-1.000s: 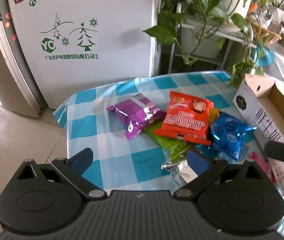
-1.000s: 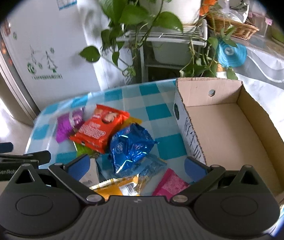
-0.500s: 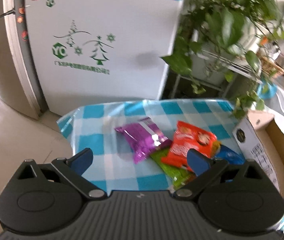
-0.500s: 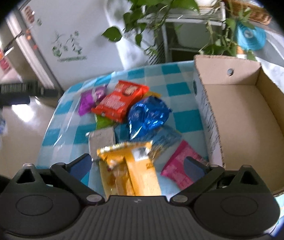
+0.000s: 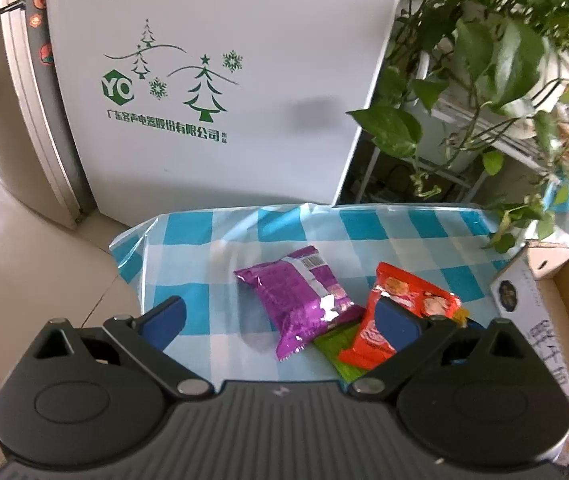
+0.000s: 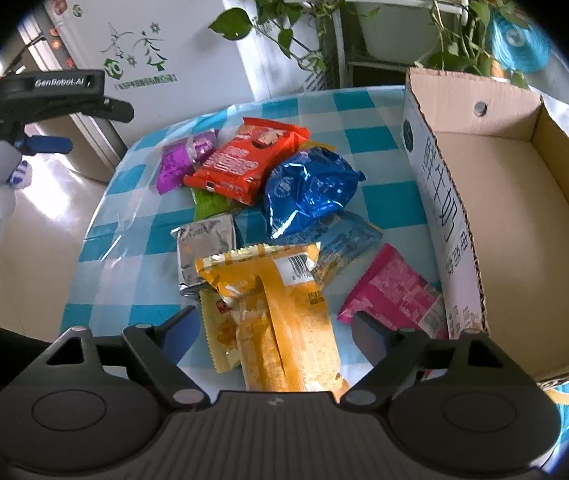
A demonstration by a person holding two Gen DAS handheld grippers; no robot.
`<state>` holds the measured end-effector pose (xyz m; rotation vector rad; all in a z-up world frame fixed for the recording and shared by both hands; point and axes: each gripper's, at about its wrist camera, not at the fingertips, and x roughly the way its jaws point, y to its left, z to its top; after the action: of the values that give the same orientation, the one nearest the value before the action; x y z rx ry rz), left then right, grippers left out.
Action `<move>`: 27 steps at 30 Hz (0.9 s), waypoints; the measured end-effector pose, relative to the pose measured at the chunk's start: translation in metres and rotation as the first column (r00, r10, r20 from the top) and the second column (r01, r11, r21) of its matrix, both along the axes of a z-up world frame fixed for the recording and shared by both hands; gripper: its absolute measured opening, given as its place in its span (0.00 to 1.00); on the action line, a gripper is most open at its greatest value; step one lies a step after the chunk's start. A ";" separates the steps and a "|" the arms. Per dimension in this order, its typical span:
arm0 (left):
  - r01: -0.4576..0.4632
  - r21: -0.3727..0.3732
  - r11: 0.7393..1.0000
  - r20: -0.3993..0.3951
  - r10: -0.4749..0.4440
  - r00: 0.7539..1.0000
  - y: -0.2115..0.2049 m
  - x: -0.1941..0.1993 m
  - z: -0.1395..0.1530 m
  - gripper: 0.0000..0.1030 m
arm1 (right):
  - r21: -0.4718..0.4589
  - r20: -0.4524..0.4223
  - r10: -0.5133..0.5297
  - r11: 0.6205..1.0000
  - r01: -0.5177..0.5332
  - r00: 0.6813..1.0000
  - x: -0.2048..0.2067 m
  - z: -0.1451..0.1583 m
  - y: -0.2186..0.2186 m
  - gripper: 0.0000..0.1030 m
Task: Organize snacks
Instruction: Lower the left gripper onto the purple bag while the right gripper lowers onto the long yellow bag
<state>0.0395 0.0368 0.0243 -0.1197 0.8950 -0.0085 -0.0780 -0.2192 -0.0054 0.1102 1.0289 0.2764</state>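
The right gripper (image 6: 272, 330) is closing, its fingers (image 6: 178, 334) still apart either side of the yellow snack packet (image 6: 274, 312), not pressing it. Left gripper (image 5: 280, 318) fingers stand wide apart, empty. Packet lies on the checked bench (image 6: 384, 204) beside the cardboard box (image 6: 524, 216)

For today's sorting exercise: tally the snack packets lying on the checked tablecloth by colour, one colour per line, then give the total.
Purple packet: 1
Orange-red packet: 1
Green packet: 1
Dark blue foil packet: 1
Light blue packet: 1
Silver packet: 1
Yellow packet: 1
Pink packet: 1
Total: 8
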 end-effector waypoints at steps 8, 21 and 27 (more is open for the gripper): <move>-0.021 0.000 1.000 -0.071 0.021 0.997 -0.010 0.038 -0.025 0.97 | 0.007 -0.029 -0.016 1.000 0.016 0.999 0.007 -0.007 0.005 0.84; -0.059 -0.024 0.998 -0.167 0.054 0.984 -0.018 0.077 -0.072 0.97 | 0.012 -0.086 -0.045 0.999 0.046 0.995 0.014 -0.015 0.009 0.87; -0.069 -0.026 0.997 -0.180 0.063 0.982 -0.025 0.086 -0.082 0.97 | -0.003 -0.089 -0.037 0.999 0.037 0.995 0.015 -0.016 0.015 0.89</move>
<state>0.1257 0.0121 -0.0578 -0.1820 1.0703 0.0507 -0.0630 -0.2043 -0.0218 0.1411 1.1142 0.2388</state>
